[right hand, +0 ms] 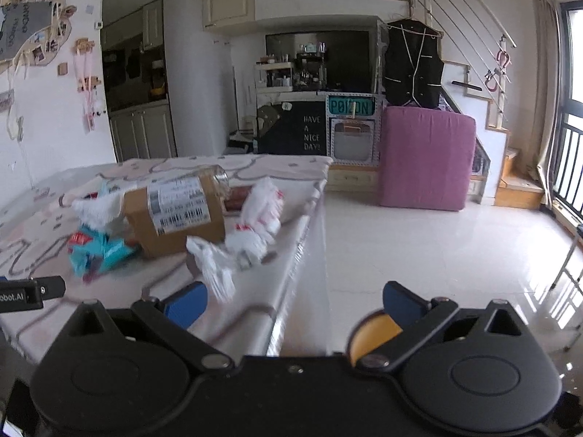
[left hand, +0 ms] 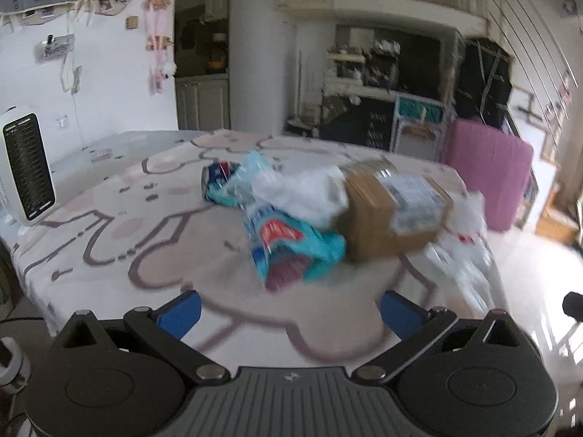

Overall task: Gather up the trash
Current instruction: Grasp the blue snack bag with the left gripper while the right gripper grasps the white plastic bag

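On the patterned table [left hand: 109, 240], crumpled teal wrapper [left hand: 291, 251], labelled cardboard box [left hand: 393, 211]

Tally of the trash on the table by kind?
Cardboard box: 1
Teal snack wrappers: at least 2, blurred
White crumpled plastic or paper: about 3
Can: 1
Clear jar behind the box: 1
Total: roughly 8; the pile overlaps, so the count is approximate.

Items counted on the table [left hand: 109, 255]: one cardboard box [left hand: 390, 211], one can [left hand: 215, 182], two teal wrappers [left hand: 291, 251] [left hand: 251, 171], one glass jar [right hand: 220, 178], and three crumpled white plastic bags [right hand: 262, 200] [right hand: 215, 269] [right hand: 94, 209]. One white heater [left hand: 25, 171] stands at its left edge.
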